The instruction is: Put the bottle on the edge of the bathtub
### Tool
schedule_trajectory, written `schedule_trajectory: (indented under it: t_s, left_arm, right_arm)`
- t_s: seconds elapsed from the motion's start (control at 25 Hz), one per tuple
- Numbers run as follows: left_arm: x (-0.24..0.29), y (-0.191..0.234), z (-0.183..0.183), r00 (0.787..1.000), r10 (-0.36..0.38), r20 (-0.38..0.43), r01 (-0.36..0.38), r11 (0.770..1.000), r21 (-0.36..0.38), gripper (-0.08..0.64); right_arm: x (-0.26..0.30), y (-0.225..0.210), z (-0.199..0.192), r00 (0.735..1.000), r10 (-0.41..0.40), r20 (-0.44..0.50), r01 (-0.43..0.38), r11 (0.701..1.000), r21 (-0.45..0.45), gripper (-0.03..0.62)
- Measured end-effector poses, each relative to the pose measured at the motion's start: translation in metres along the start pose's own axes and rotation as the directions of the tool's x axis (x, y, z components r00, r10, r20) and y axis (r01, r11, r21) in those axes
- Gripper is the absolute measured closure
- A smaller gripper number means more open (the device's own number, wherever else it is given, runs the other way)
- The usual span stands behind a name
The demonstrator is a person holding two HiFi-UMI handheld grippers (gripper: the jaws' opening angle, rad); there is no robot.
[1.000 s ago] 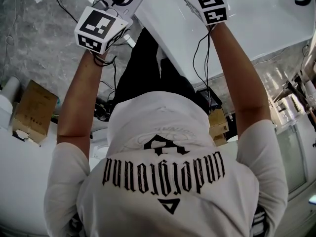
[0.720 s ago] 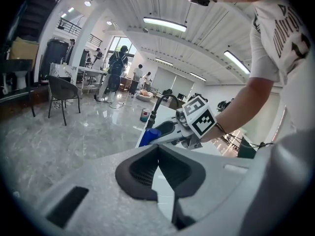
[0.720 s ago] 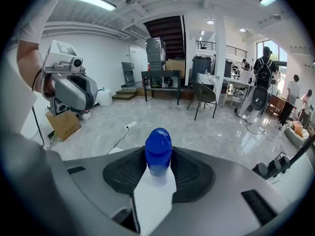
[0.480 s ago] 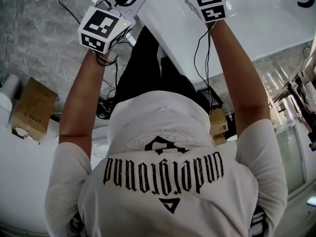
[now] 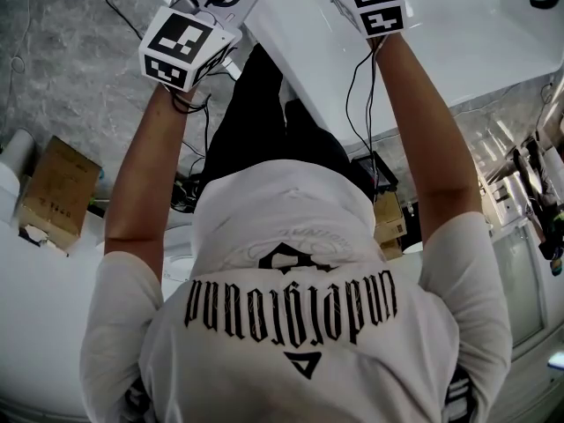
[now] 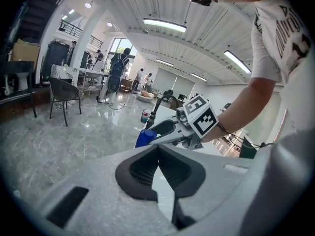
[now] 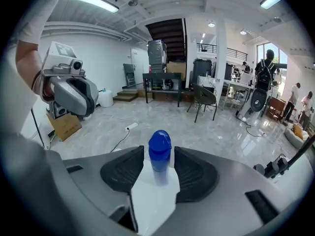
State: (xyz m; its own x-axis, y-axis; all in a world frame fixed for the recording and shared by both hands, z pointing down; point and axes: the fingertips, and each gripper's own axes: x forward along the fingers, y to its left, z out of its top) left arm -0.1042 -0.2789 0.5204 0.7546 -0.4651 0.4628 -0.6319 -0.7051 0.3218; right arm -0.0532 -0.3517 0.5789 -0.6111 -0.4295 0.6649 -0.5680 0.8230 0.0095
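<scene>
A bottle (image 7: 159,154) with a blue cap stands upright on the white edge of the bathtub (image 7: 152,200), between the pads of my right gripper (image 7: 159,157). Its jaws are opening, with a narrow gap on each side of the bottle. The left gripper view shows the same blue cap (image 6: 145,137) at the right gripper's tips. My left gripper (image 6: 157,149) is shut and holds nothing, hovering over the white tub (image 6: 162,191). In the head view both marker cubes, left (image 5: 181,47) and right (image 5: 374,5), sit at the tub's (image 5: 476,33) near rim; the right jaws are cut off.
A cardboard box (image 5: 53,188) and black cables (image 5: 189,192) lie on the marble floor beside the person's legs. A black faucet (image 6: 157,104) rises beyond the right gripper. Chairs (image 7: 204,100), tables and several people stand farther off in the room.
The left gripper's cube has shifted slightly up and right toward the tub. The right cube has hardly moved.
</scene>
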Motion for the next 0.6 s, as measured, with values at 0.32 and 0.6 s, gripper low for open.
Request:
schedule_trajectory:
  t_s: [0.32,0.6]
  left_arm:
    - [-0.006,-0.016,0.006,0.998,0.047,0.032,-0.048,0.998,0.029,0.545]
    - [-0.024,-0.055,0.005,0.993,0.098,0.067,-0.1,0.994,0.034,0.545]
  right_arm:
    - [-0.027,-0.001,-0.014,0.999,-0.03,0.021,0.029,0.999,0.021,0.413]
    - [-0.08,0.018,-0.02,0.996,-0.048,0.074,0.049,0.999,-0.016,0.444]
